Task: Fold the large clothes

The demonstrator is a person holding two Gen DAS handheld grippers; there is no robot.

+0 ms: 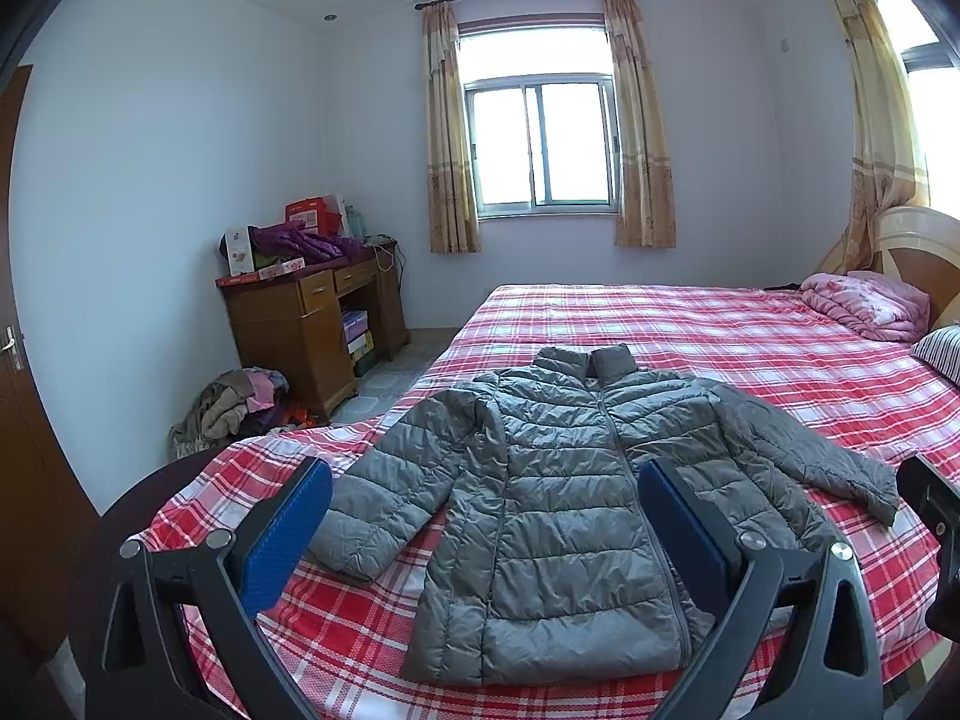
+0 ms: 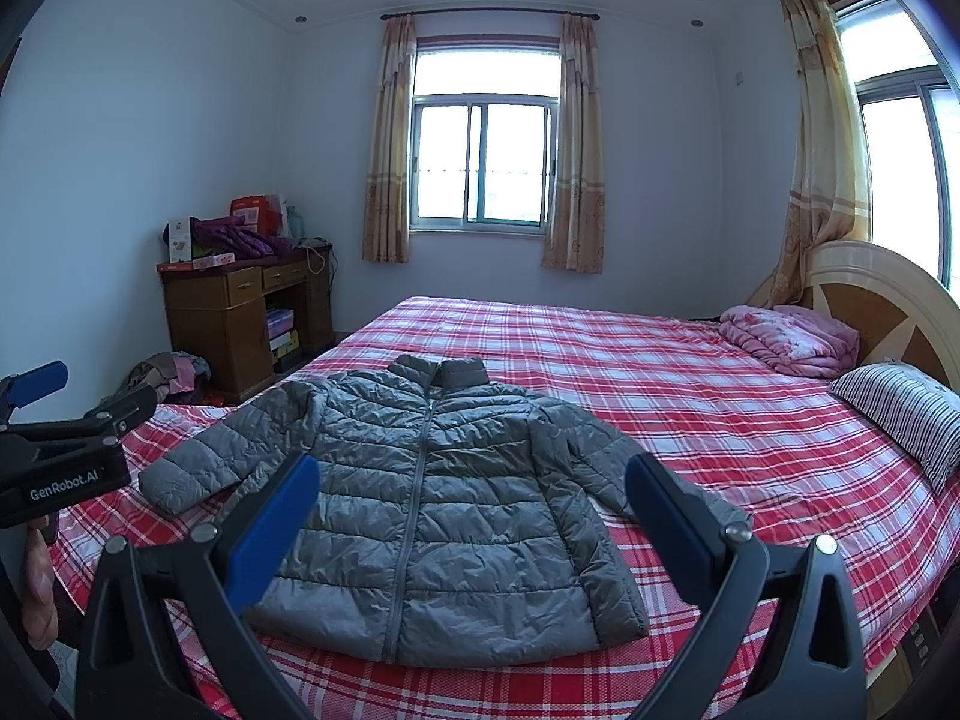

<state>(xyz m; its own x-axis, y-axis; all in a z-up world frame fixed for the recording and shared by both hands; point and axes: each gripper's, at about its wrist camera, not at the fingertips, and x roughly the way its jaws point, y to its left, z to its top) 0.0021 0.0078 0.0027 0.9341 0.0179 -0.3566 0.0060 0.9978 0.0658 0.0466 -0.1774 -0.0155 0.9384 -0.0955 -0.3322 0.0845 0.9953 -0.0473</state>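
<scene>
A grey quilted puffer jacket (image 1: 558, 498) lies flat and zipped on the red plaid bed (image 1: 750, 348), collar away from me, both sleeves spread outward. It also shows in the right wrist view (image 2: 444, 504). My left gripper (image 1: 486, 516) is open and empty, held above the jacket's near hem. My right gripper (image 2: 474, 510) is open and empty, also above the near part of the jacket. The left gripper shows at the left edge of the right wrist view (image 2: 36, 396), off the bed's left side.
A folded pink quilt (image 2: 786, 339) and a striped pillow (image 2: 906, 414) lie near the headboard (image 2: 882, 306) at right. A wooden desk (image 2: 240, 324) with clutter stands at the left wall, with a clothes pile (image 1: 234, 402) on the floor beside it.
</scene>
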